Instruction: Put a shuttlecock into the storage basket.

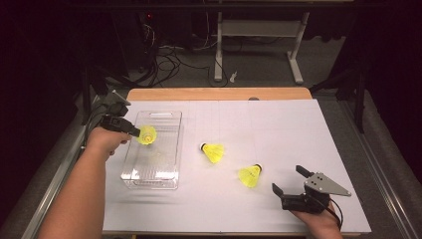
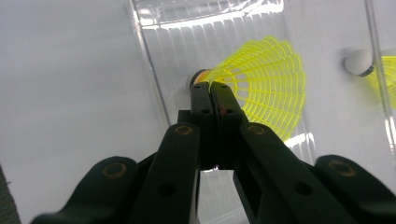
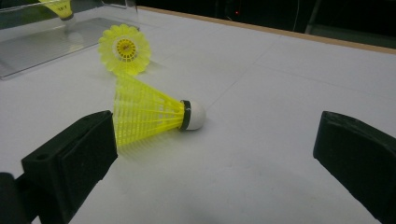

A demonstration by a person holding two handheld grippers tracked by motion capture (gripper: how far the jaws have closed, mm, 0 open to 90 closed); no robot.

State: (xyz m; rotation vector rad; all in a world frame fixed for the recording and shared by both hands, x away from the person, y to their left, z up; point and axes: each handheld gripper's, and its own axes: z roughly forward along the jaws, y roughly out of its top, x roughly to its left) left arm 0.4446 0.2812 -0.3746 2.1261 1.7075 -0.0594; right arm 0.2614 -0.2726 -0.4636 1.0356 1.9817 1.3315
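left gripper [image 1: 130, 129]: fingers [image 2: 205, 100] pressed together, pinching rim of yellow shuttlecock [image 2: 261, 88] at its skirt; shuttlecock held just past fingertips, above clear plastic tray [image 1: 130, 172]. tray directly beneath fingers.

right gripper [image 1: 290, 180]: fingers [image 3: 74, 158] spread wide, nothing between pads. second shuttlecock [image 1: 249, 175] lies on its side on white surface [image 1: 278, 129] just ahead of fingers, closer to the finger seen low at left in right gripper view, not touching. third shuttlecock [image 1: 213, 151] farther beyond, between second one and tray.
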